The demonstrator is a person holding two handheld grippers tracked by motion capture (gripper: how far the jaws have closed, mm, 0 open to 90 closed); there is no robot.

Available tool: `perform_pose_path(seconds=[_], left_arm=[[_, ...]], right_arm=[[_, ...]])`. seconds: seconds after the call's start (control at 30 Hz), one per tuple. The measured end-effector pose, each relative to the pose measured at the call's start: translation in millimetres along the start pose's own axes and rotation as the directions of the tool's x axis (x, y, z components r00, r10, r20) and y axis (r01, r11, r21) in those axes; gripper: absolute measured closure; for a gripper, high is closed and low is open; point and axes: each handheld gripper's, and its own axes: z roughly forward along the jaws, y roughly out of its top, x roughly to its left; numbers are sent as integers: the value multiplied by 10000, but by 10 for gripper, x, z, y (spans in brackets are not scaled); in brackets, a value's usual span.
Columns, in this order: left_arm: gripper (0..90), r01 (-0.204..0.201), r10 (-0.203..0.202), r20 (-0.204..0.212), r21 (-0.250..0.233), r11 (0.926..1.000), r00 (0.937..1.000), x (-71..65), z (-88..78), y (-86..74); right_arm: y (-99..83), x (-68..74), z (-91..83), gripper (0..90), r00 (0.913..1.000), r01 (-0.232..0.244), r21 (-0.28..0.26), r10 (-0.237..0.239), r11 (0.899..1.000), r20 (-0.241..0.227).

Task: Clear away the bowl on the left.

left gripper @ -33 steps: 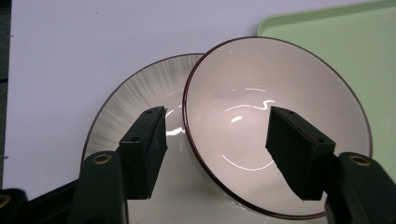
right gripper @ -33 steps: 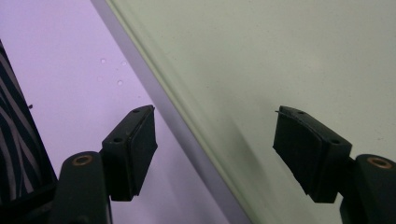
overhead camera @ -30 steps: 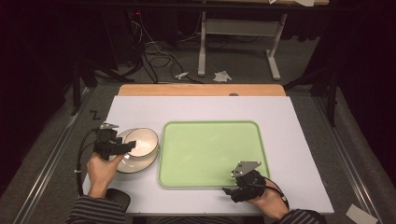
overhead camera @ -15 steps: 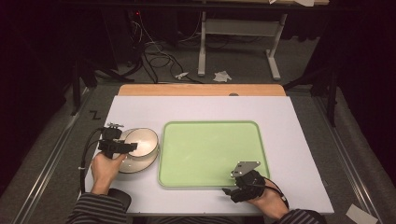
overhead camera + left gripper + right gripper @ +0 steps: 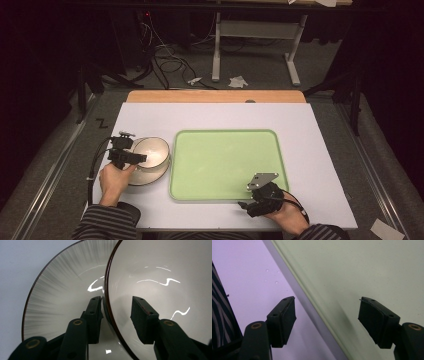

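White bowl (image 5: 160,277) rim between left gripper (image 5: 116,315) jaws

The bowl (image 5: 160,277) astride the left gripper's (image 5: 116,311) black fingers (image 5: 143,315) is glossy cream inside with a thin dark brown rim. The plate (image 5: 60,290) beside the outer finger is off-white with fine grey streaks radiating to a dark edge. Between the right gripper's (image 5: 327,320) black fingers (image 5: 284,315) runs the pale green tray's (image 5: 317,302) rim; the table (image 5: 244,270) by one finger reads white, tinged lilac. The sleeve (image 5: 222,315) beside that finger is striped dark navy and grey.
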Motion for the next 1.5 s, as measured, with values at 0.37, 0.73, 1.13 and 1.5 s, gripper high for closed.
perform_pose_path(seconds=[0.37,0.73,1.13,1.5], left_arm=[[707,288,-290,257,109,9995,9992,41,12,21],[755,508,-512,573,87,9987,9970,82,-7,32],[818,458,-440,767,-211,9987,9961,77,-52,28],[826,339,-305,687,-480,9983,9972,64,-87,27]], right_arm=[[-1,-2,0,317,10000,70,18,-70,10000,1],[-2,-2,0,317,10000,77,26,-77,10000,2],[-2,0,-1,319,9999,160,34,-159,9999,-15],[-3,2,-7,321,9999,143,15,-143,9999,-3]])
